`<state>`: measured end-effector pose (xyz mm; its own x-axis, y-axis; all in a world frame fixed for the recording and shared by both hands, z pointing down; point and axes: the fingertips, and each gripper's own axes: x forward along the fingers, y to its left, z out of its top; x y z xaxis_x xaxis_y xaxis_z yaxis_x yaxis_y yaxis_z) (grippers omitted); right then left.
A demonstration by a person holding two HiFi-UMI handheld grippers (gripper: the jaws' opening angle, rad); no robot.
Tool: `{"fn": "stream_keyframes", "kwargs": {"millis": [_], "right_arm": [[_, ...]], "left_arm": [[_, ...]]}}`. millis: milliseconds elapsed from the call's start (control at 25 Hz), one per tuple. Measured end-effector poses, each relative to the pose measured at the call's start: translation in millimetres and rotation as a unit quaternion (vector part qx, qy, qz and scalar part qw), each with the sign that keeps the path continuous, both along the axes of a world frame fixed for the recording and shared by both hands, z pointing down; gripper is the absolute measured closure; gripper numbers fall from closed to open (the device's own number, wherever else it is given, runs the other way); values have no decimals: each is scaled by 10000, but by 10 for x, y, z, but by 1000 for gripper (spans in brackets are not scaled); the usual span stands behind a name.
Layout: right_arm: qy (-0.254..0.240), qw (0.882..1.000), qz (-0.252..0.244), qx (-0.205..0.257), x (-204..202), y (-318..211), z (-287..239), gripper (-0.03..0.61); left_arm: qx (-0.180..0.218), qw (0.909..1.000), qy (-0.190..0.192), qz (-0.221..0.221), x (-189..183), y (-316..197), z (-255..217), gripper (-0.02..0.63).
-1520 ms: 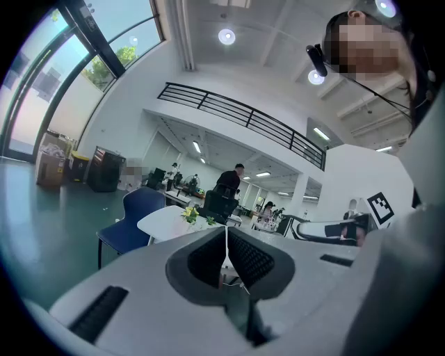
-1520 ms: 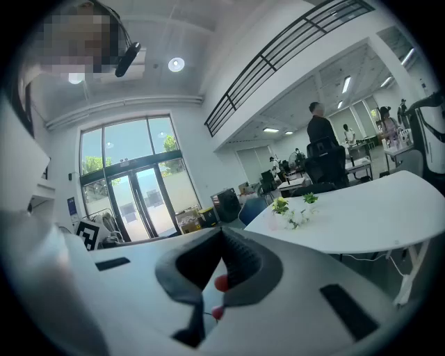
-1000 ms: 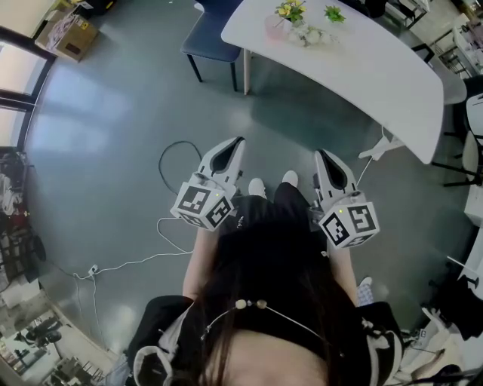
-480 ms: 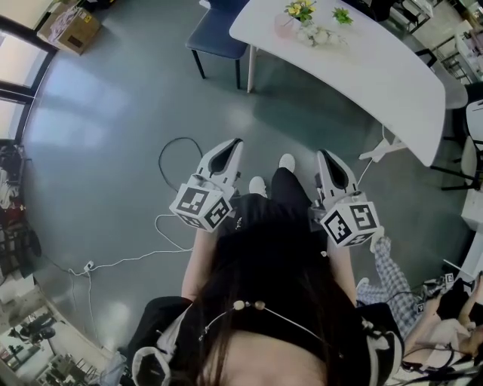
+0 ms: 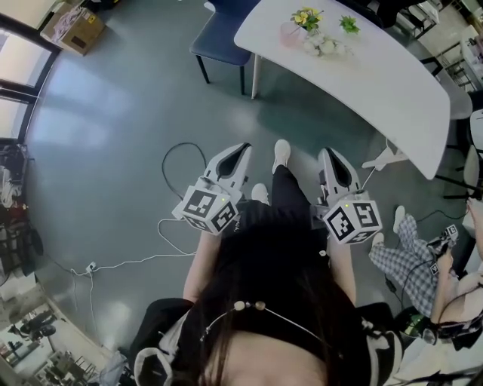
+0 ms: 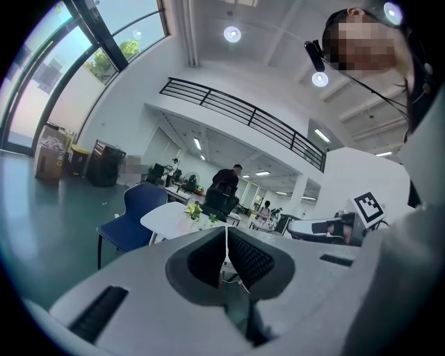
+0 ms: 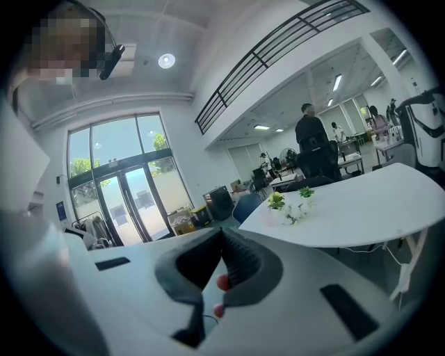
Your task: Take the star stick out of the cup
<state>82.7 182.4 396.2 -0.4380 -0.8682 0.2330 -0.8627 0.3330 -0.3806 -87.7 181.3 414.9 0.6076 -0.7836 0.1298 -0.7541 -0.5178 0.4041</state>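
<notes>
Nearest, the person's dark hair and dark clothing fill the bottom of the head view, and both tools are held out at about waist height above the grey-green floor [image 5: 113, 113]. The left gripper [image 5: 245, 148] points forward. Its own view shows the two ribbed pads pressed together along a thin seam, with nothing caught between them. The right gripper [image 5: 326, 154] is level with it, well apart to the right, and its jaws are likewise closed with nothing in them. Two small reddish spots show through the gap below its pads, and I cannot tell what they are. Each tool carries its marker cube at the near end.

Between the grippers are the person's white shoes [image 5: 281, 154], one ahead of the other. A dark cable [image 5: 175, 149] loops on the floor just left of the left gripper. At the right edge a second person in checked trousers [image 5: 411, 249] sits low by the floor.

Farther off stands a long white table [image 5: 377, 83], with a blue chair [image 5: 219, 41] at its left end. Near that end of the tabletop sits a small cluster: a pale pink vessel that appears to be the cup [image 5: 291, 33], yellow flowers [image 5: 308, 16], a green sprig [image 5: 349, 24] and some white pieces [image 5: 324, 47]. The star stick is too small to pick out there. Both grippers are well short of the table.

At the far left lies a cardboard box [image 5: 72, 26], close to glass doors [image 7: 125, 188].
</notes>
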Motion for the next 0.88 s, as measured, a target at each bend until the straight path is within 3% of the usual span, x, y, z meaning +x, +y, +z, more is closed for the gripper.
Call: {"fn": "stream_keyframes", "kwargs": {"millis": [440,880], "right_arm": [[-61,9999,52,-115,281,-1255,93,575],[-22,9975,-442,-553,556,-2644,404,537]], "left_arm": [[-114,9997,-148,-125,111,-1047,29,601],[5,9999,-167,-6,649,-2302,-59,601]]}}
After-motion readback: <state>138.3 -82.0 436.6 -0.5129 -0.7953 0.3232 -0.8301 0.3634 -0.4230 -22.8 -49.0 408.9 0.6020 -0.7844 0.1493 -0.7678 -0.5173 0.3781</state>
